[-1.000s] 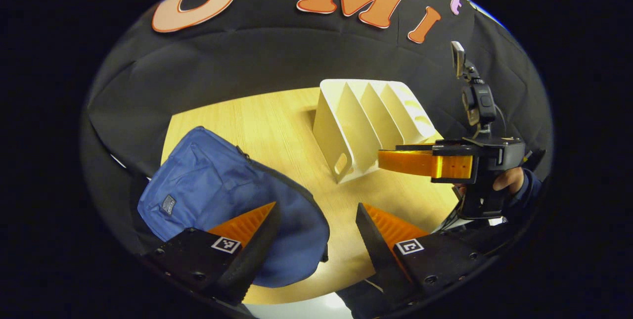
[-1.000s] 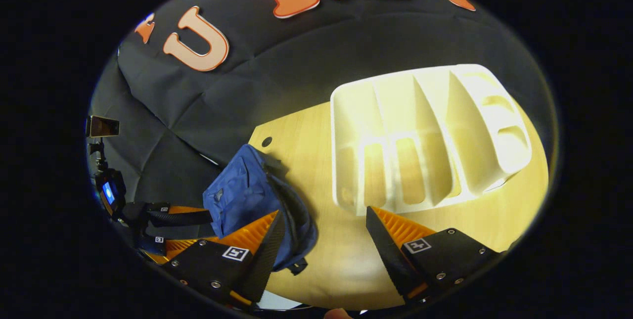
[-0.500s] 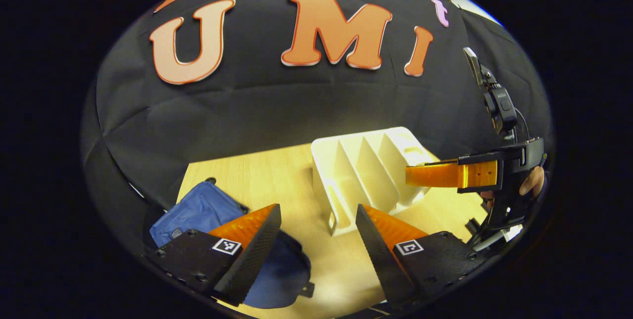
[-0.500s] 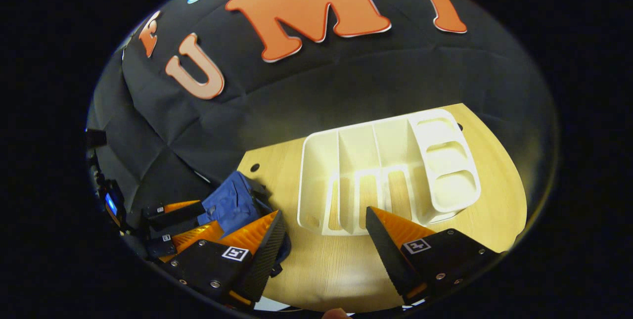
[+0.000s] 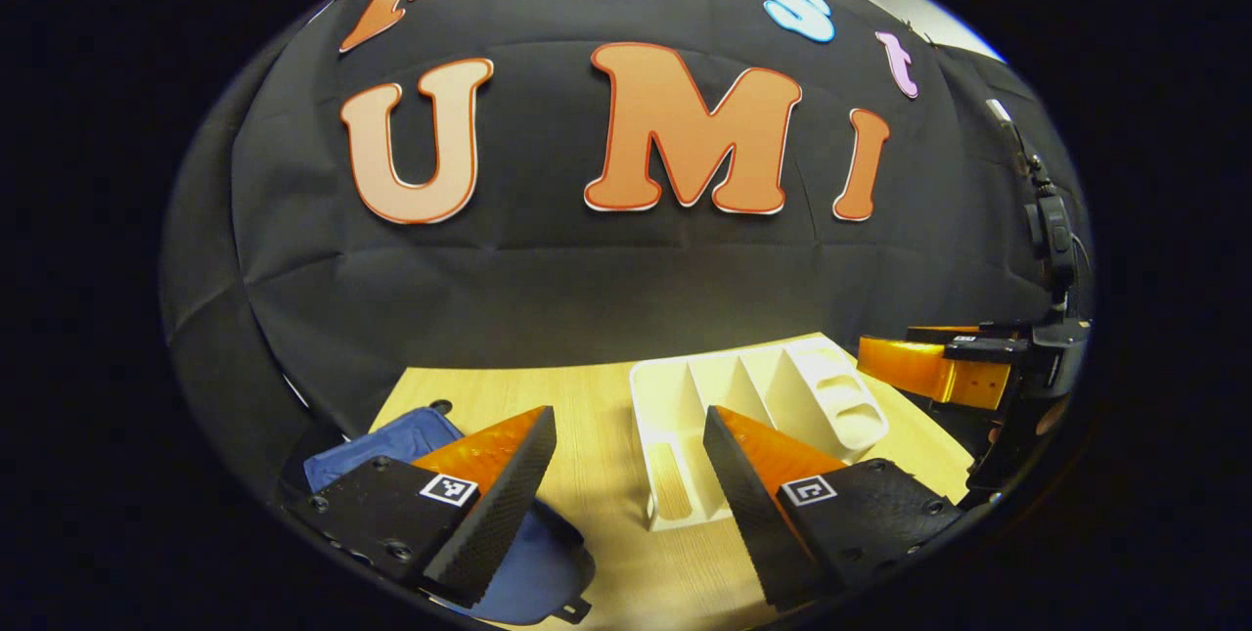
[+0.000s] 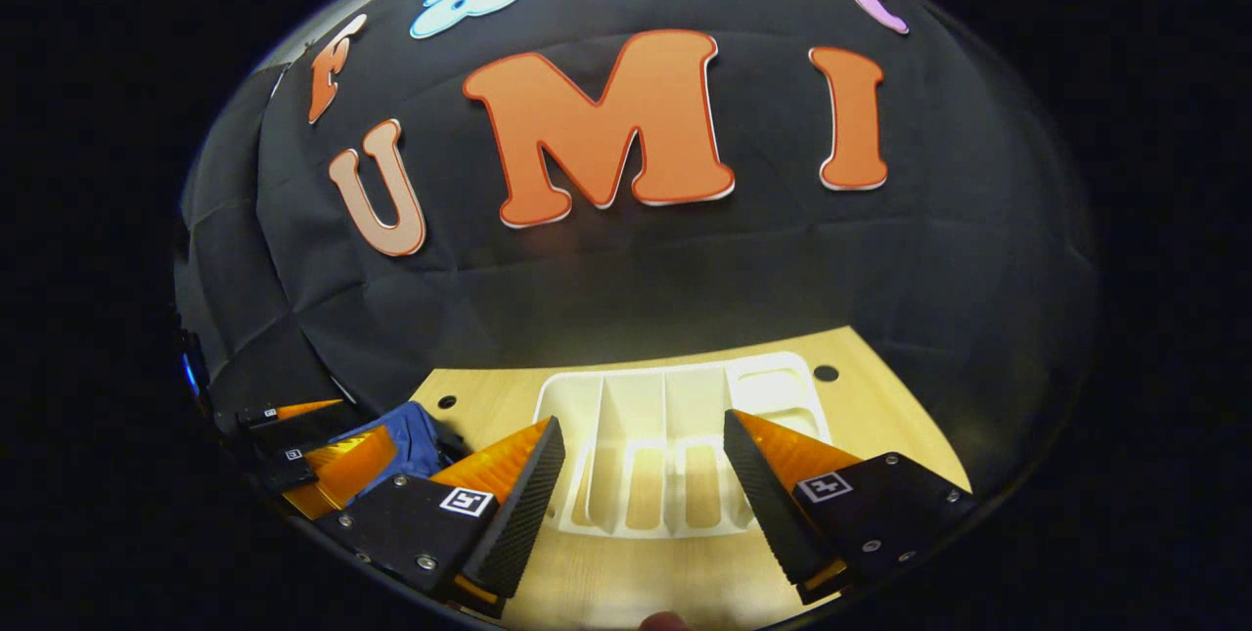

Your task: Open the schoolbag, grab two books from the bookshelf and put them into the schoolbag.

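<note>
In the left gripper view, the left gripper (image 5: 626, 474) hangs above the desk (image 5: 597, 416) with its jaws spread apart and nothing between them. The blue schoolbag (image 5: 391, 440) lies at the lower left of the frame, partly behind the near finger. The white bookshelf (image 5: 753, 396) stands at lower centre, its slots bare as far as can be seen; no books can be made out. The right gripper (image 5: 915, 367) shows at the right edge of that frame, beyond the bookshelf.

In the right gripper view, the right gripper (image 6: 641, 474) also has its jaws parted and empty, aimed at the bookshelf (image 6: 675, 391) at bottom centre. The schoolbag (image 6: 406, 440) sits at the lower left, with the left gripper (image 6: 308, 445) just beside it.

The schoolbag looks soft and limp, so it would likely sag and slide on the smooth desk; a zip pull or the fabric edge by the opening seems the best hold, though neither is clear here. The bookshelf looks stiff and light, and could tip if nudged. Bare desk lies between bag and shelf, giving room to work; the black cloth wall closes off the far side.
</note>
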### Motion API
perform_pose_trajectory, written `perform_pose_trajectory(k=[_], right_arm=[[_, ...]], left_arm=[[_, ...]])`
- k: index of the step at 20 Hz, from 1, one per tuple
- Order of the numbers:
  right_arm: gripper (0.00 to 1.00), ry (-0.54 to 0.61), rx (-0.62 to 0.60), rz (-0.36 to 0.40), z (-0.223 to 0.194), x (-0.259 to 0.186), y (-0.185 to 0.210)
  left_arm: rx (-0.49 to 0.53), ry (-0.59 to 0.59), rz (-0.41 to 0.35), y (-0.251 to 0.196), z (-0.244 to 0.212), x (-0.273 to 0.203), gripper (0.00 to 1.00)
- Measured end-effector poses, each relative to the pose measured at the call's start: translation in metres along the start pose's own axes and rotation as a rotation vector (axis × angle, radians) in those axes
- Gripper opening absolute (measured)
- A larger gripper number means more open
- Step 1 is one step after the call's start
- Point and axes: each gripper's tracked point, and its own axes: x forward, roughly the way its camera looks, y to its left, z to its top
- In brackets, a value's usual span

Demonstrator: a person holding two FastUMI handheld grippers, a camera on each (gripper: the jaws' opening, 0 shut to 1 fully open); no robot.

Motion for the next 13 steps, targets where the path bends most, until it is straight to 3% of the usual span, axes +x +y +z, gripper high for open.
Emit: perform_pose_trajectory(k=[1,4,7,8,13], right_arm=[[0.97,-0.016,-0.011,-0.005,0.001,-0.002,0.000],[0.97,-0.051,-0.031,0.003,0.004,-0.004,0.003],[0.97,-0.128,-0.052,-0.011,0.020,-0.005,0.001],[0.97,-0.141,-0.055,-0.029,0.020,-0.006,-0.002],[0.97,-0.183,-0.065,-0.056,0.025,-0.014,-0.002]], left_arm=[[-0.023,-0.025,0.036,0.003,0.006,0.000,0.96],[-0.135,-0.100,0.028,-0.012,0.024,0.004,0.96],[-0.081,-0.186,0.055,-0.012,0.046,-0.003,0.96],[-0.080,-0.225,0.104,-0.006,0.052,-0.010,0.96],[-0.030,-0.377,0.107,-0.017,0.087,-0.036,0.93]])
